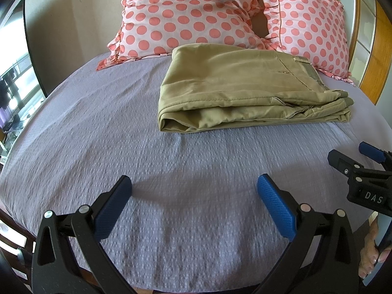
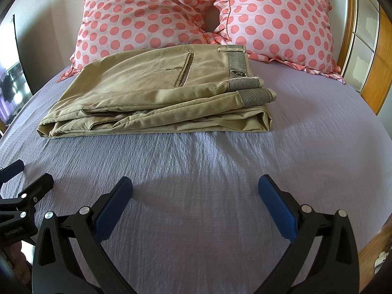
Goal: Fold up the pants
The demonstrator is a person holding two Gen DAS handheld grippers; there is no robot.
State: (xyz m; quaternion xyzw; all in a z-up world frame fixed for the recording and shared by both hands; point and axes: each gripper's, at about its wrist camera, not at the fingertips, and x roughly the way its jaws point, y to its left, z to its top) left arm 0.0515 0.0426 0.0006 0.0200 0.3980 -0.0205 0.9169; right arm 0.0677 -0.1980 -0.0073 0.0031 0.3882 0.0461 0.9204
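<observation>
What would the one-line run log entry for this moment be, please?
pants: folded, on bed | left gripper: open, empty | right gripper: open, empty

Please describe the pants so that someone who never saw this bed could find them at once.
On the lilac bedspread, look just in front of the two pink polka-dot pillows. There lie the khaki pants, folded into a flat stack. Only they are plain tan, with a striped waistband.

Your pants [image 2: 152,90] are matt khaki woven cloth with ribbed striped waistband lining; the bed [image 2: 220,171] wears a puckered, rough lilac cover; pillows [image 2: 274,17] are smooth dotted cotton; your left gripper [image 1: 194,205] pairs matt black plastic with textured blue pads [image 1: 276,208]
</observation>
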